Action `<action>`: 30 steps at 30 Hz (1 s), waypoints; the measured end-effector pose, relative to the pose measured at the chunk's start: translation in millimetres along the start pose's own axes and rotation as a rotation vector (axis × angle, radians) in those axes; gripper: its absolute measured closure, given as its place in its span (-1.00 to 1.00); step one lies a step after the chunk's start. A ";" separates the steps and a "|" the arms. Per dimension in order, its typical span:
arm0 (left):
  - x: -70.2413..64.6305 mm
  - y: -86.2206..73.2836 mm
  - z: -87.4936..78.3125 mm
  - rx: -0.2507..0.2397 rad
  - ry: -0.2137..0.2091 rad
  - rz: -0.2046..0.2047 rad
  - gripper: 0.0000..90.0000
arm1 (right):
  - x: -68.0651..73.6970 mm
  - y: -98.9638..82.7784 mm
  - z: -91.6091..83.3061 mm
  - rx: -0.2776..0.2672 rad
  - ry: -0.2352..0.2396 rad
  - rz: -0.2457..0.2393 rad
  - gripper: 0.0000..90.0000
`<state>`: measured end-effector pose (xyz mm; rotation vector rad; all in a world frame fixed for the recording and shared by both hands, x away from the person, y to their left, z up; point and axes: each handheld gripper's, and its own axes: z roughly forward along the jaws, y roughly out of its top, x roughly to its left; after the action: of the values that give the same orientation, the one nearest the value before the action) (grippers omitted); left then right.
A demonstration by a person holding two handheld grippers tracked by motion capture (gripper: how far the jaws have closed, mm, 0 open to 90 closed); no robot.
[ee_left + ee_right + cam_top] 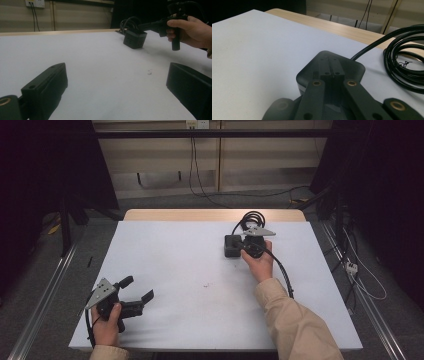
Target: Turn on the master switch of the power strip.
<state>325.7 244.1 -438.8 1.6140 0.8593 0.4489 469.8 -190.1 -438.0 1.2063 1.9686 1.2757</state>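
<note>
**A:** Where does the right gripper [239,246] stand, and why there?

**B:** Right over the black box [232,245] at the far side of the table [165,270]; in the right gripper view its jaws are drawn together, tips meeting over the top of the box [329,67], so they are closed with nothing between them that I can make out; whether the tips press on the lid or hover just above it, I cannot tell.

**A:** So it isn't gripping the box?

**B:** Not by its sides, no; I'd judge closed tips serve to push or hold the box down rather than lift it; the right hand [260,262] keeps the handle behind the box, on the person's side of it.

**A:** And the cable?

**B:** A coiled black cable [251,217] lies just beyond the box, past the jaw tips; in the right gripper view the coil [404,60] sits off to the right of the jaws, with one strand running to the box's back edge; it probably belongs to the box.

**A:** The left gripper [137,290]?

**B:** Jaws spread wide and empty, bare table between them; the left hand [106,325] holds it low near the table's near edge, well apart from the box [135,38], which lies ahead of it; I'd say it is waiting, kept clear so the right has room to work.
</note>
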 end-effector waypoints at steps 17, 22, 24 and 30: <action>-0.3 -0.1 1.2 0.000 0.000 -0.002 -0.93 | 2.3 0.9 0.7 0.014 -0.017 0.003 1.00; -0.2 0.4 2.4 0.002 -0.002 0.002 -0.93 | 2.7 0.2 0.4 0.009 -0.020 -0.004 1.00; 0.1 0.3 2.1 0.000 -0.002 0.000 -0.93 | 3.6 0.2 0.5 0.010 -0.024 -0.017 1.00; 1.5 0.0 0.4 -0.001 0.002 -0.004 -0.93 | 3.0 -0.6 0.3 0.002 -0.022 -0.015 1.00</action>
<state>327.0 244.9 -439.2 1.6105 0.8640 0.4483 468.3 -187.4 -438.6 1.1997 1.9601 1.2480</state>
